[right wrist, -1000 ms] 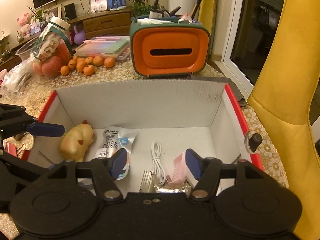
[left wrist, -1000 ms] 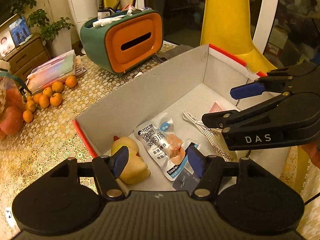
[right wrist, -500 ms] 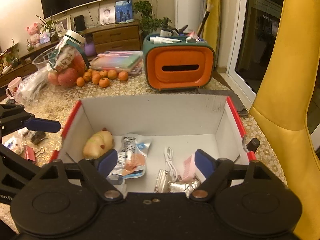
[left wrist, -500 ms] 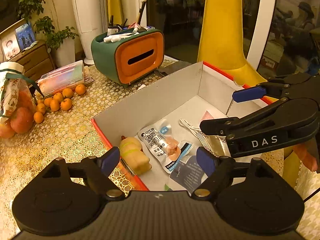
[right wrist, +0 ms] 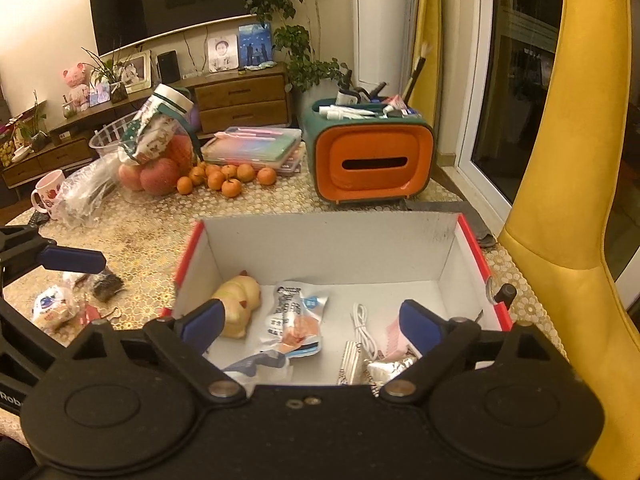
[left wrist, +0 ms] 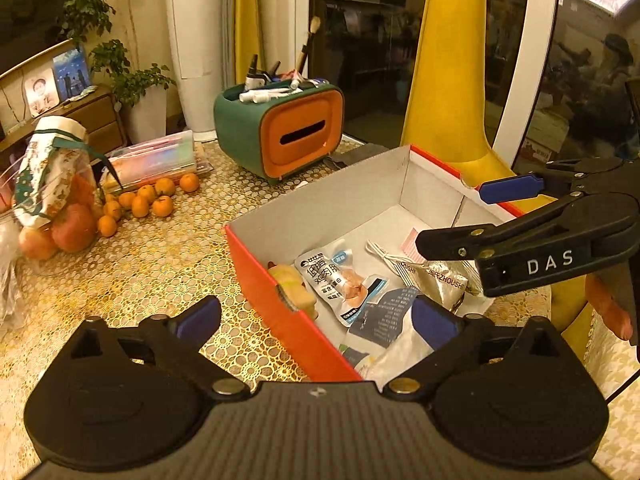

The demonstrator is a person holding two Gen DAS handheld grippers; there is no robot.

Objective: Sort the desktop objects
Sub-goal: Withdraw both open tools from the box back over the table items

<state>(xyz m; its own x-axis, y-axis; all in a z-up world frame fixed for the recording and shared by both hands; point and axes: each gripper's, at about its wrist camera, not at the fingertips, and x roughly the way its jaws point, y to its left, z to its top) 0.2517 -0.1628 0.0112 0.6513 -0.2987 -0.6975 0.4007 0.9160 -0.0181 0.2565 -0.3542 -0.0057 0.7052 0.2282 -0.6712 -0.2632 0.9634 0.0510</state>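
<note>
Both the left gripper (left wrist: 316,320) and the right gripper (right wrist: 312,322) have just been opening and hold nothing. The red cardboard box (right wrist: 332,248) of sorted items sits just below; unsorted snack packets (right wrist: 52,308) left of the right gripper risk being overlooked.

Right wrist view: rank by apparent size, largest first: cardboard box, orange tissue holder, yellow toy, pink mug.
1. cardboard box
2. orange tissue holder
3. yellow toy and pink mug: alike in apparent size, and the mug sits farther from the camera, so no ranking.

Lace-covered table (right wrist: 152,236): box (right wrist: 320,240), tangerines (right wrist: 228,176)
</note>
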